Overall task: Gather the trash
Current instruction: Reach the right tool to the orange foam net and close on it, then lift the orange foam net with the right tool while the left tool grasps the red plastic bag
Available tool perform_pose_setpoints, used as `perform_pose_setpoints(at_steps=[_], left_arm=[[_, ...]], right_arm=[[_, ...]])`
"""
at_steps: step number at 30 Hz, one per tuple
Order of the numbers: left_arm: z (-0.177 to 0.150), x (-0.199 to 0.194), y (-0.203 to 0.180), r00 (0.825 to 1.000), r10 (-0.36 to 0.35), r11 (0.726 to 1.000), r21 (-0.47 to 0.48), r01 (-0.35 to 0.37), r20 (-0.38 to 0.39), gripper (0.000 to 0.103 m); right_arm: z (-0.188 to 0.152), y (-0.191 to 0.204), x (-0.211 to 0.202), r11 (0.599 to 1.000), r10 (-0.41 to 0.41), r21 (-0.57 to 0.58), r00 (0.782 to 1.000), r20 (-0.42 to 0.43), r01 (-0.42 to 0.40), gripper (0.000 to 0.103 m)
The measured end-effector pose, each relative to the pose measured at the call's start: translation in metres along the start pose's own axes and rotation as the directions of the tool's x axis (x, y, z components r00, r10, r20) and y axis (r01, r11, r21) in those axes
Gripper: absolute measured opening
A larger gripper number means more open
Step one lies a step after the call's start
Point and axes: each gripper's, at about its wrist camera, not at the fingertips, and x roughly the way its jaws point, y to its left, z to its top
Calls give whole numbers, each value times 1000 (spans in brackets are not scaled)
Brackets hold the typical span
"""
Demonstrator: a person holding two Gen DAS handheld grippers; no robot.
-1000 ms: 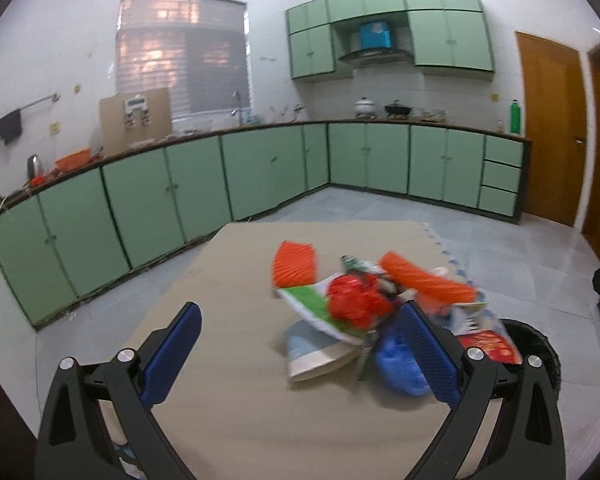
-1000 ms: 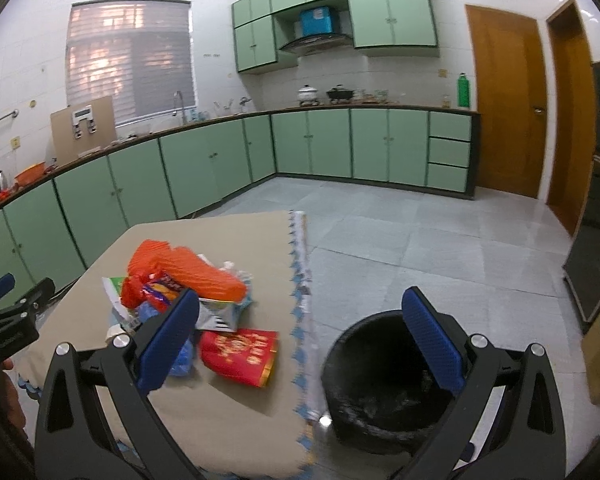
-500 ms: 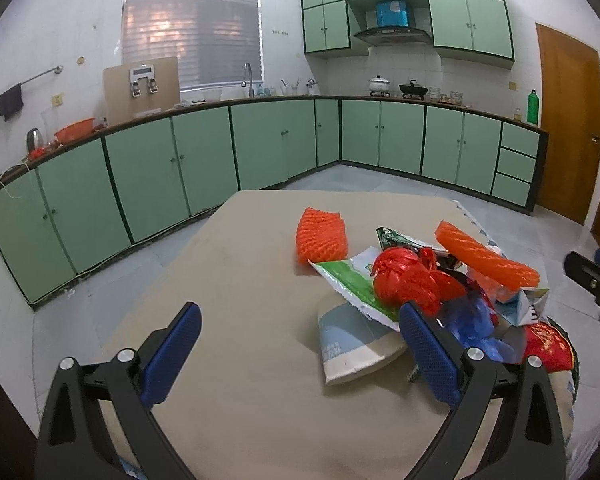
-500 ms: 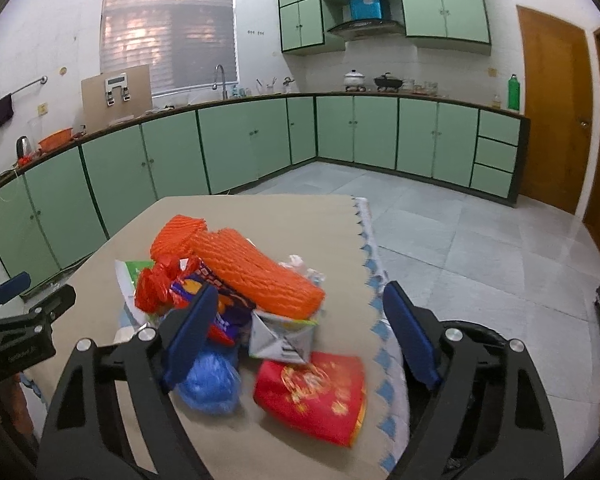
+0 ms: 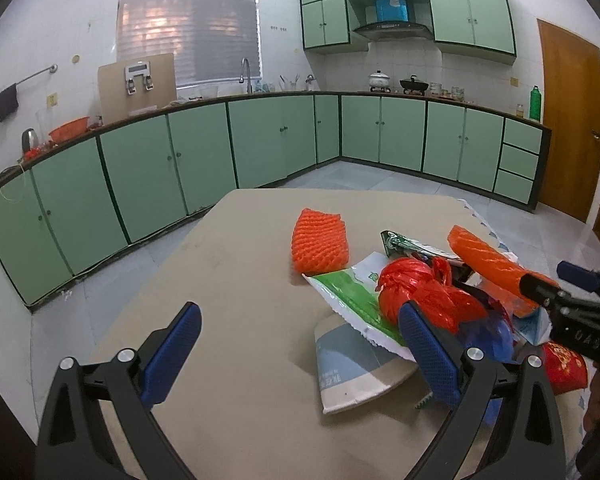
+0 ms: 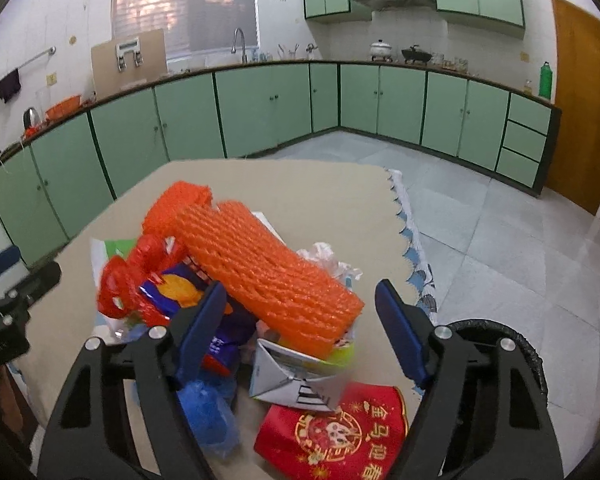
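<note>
Green cabinets (image 5: pixel 204 160) run along two walls of a tiled kitchen, under a window with closed blinds (image 5: pixel 188 24). Nearer the cameras, a beige table (image 5: pixel 236 264) carries a heap of trash toward its right side.

At the left of the table, the left gripper (image 5: pixel 296 354) hovers over bare tabletop with its blue-padded fingers spread wide and nothing between them. Its right finger (image 5: pixel 428 352) overlaps the edge of the heap in the left wrist view, though whether it touches anything is hard to say from this angle. Just beyond it lie a grey-and-white paper bag (image 5: pixel 352 368), a green-and-white wrapper (image 5: pixel 352 292) and a crumpled red plastic bag (image 5: pixel 424 292). A short orange foam net (image 5: pixel 320 242) sits alone at the far side of the heap.

Further right, a long orange foam net (image 6: pixel 268 272) lies across the top of the pile, over a blue snack packet (image 6: pixel 172 292) and a white carton (image 6: pixel 288 372). The right gripper (image 6: pixel 300 336) is poised over this part of the heap, jaws apart and holding nothing, with the near end of the long net between its fingers in the right wrist view. A blue plastic bag (image 6: pixel 208 412) and a red envelope with gold print (image 6: pixel 336 428) lie closest to the camera. Beside the table's scalloped right edge stands a black trash bin (image 6: pixel 516 344) on the floor.
</note>
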Motion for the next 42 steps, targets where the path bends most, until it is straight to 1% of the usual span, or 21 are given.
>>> perform_pose_setpoints(at_steps=[2, 4, 5, 8, 10, 12, 13, 16, 19, 22, 26, 31, 33, 36, 38, 41, 42], left_arm=[[1, 3, 0, 1000, 2, 1000, 2, -2, 0, 97], [2, 4, -1, 1000, 4, 1000, 6, -4, -1, 97], [2, 5, -2, 1000, 3, 1000, 7, -3, -3, 97], [3, 7, -2, 1000, 1, 1000, 8, -1, -5, 97], [4, 7, -3, 1000, -1, 1000, 9, 1, -5, 97], [5, 6, -4, 1000, -5, 1000, 10, 5, -3, 97], [6, 6, -5, 1000, -6, 1000, 11, 6, -3, 97], [7, 6, -8, 1000, -14, 1000, 14, 14, 3, 97], [8, 5, -11, 1000, -30, 999, 15, 30, 5, 97], [10, 6, -15, 999, -43, 999, 14, 43, 11, 97], [14, 9, -24, 998, -67, 998, 19, 67, 18, 97], [16, 15, -37, 994, -107, 994, 25, 107, 7, 96], [15, 17, -42, 993, -118, 993, 28, 118, 4, 95], [13, 23, -48, 993, -121, 992, 35, 121, -7, 81], [12, 29, -50, 991, -133, 990, 32, 134, -30, 68], [10, 33, -54, 989, -142, 989, 41, 144, -45, 55], [10, 33, -56, 989, -142, 988, 48, 144, -45, 54]], right_arm=[[-1, -4, 7, 1000, 6, 0, 1000, -20, -6, 68], [-1, -7, 12, 1000, 16, 5, 999, -36, -15, 60], [-1, -9, 14, 1000, 23, 8, 999, -47, -23, 58], [-2, -9, 17, 999, 46, 6, 997, -63, -46, 42], [-2, -8, 17, 997, 77, 4, 995, -65, -77, 28], [-1, -6, 13, 996, 92, -7, 994, -53, -93, 21], [0, -4, 10, 995, 97, -15, 994, -45, -98, 20], [3, -3, 0, 992, 125, -23, 992, -11, -125, 14], [7, -2, -8, 990, 142, -27, 990, 23, -141, 12], [11, -7, -12, 991, 133, -11, 990, 40, -132, 12], [8, -16, -13, 992, 122, 29, 992, 43, -123, 12], [6, -19, -8, 993, 113, 39, 993, 38, -115, 12], [6, -20, -6, 993, 109, 41, 993, 36, -111, 12], [5, -19, -4, 993, 106, 40, 994, 32, -107, 12], [5, -18, -4, 993, 106, 41, 994, 30, -107, 12], [6, -18, -3, 994, 102, 39, 994, 25, -103, 12], [6, -17, -3, 994, 102, 40, 995, 24, -103, 12]])
